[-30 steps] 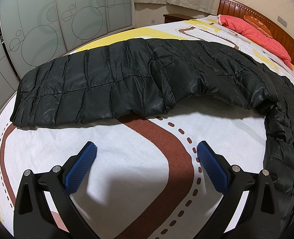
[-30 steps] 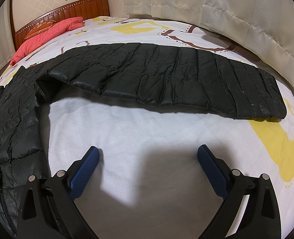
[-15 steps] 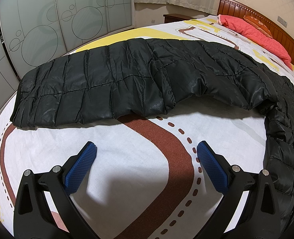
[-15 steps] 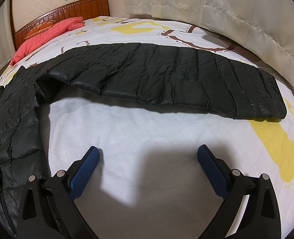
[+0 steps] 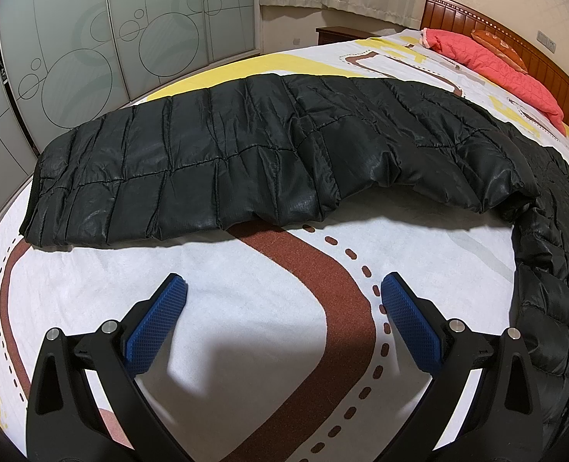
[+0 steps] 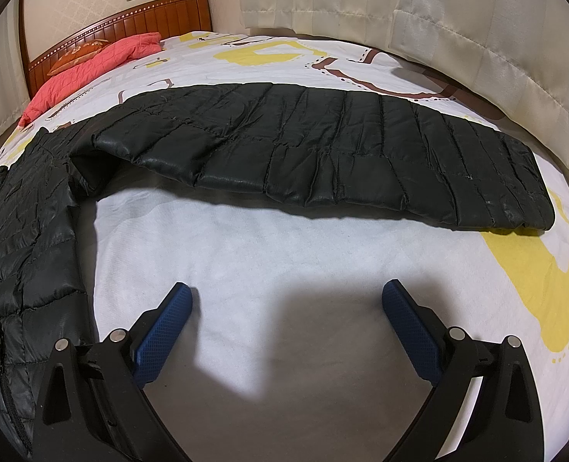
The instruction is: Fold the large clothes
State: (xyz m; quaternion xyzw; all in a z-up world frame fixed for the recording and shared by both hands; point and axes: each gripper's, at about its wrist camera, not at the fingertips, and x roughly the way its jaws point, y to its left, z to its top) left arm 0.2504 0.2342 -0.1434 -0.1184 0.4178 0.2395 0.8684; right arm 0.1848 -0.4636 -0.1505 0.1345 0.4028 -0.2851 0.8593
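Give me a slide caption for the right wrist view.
Open right gripper hovers over the bedsheet, facing a black puffer jacket's outstretched sleeve.

Nothing has visibly moved in the last second. Either view shows the same scene as before.

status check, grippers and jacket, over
Left gripper open, empty. Right gripper open, empty. Black puffer jacket spread on bed, sleeves out. Nothing in the way.
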